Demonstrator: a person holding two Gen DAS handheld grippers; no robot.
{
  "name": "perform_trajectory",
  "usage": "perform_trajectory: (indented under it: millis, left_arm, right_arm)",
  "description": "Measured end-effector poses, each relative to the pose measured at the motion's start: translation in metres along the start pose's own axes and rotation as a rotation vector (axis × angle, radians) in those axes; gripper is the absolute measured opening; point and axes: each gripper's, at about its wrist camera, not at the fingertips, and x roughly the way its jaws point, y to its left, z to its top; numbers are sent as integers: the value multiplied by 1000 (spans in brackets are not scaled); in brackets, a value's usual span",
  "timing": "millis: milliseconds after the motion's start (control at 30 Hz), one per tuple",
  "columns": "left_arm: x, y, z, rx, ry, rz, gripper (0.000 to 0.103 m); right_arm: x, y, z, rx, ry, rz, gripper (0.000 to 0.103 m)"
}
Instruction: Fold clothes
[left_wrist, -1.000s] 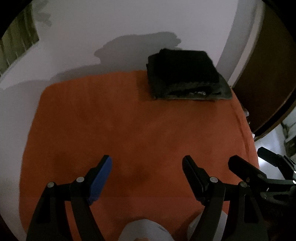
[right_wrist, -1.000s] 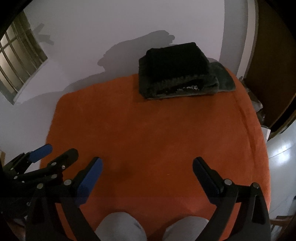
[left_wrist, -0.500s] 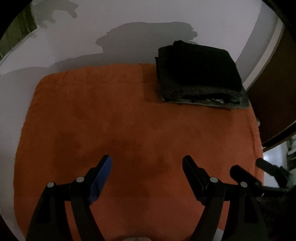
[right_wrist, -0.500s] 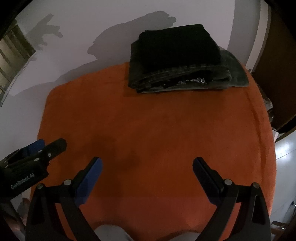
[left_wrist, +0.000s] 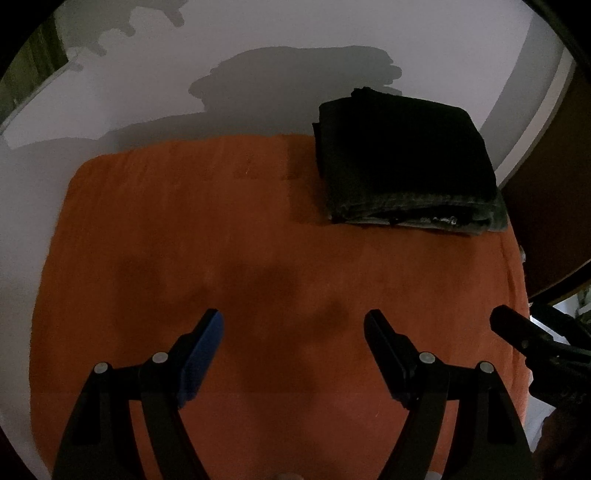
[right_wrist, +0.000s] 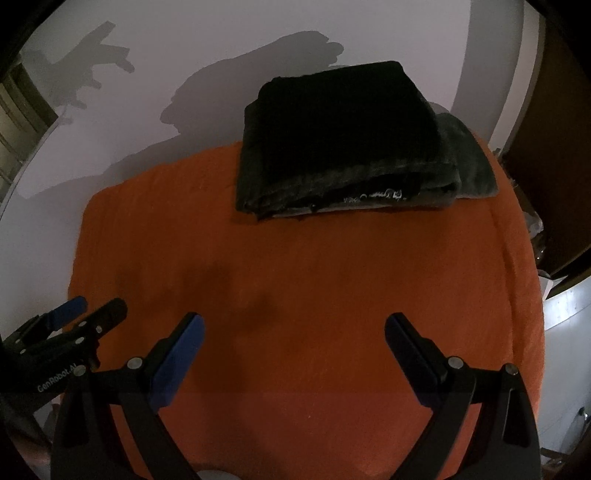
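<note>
Orange blanket (right_wrist: 295, 295) bare; folded dark stack (right_wrist: 343, 147) parked at far edge, freeing workspace. Left gripper (left_wrist: 293, 328), right gripper (right_wrist: 293, 332) spread wide, empty.

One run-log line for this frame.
left gripper: open, empty | right gripper: open, empty | folded dark clothes: stacked at far edge of orange blanket

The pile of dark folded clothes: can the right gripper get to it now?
Probably yes. The right gripper is open and empty, and only bare orange blanket lies between it and the pile of dark folded clothes.
</note>
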Motion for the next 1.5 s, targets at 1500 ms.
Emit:
perform_trajectory:
  millis: [1500]
  left_arm:
    - [-202,39,-107,-66,-256,-110,82]
  right_arm:
    - [-200,74,-112,-39,-309,-6,98]
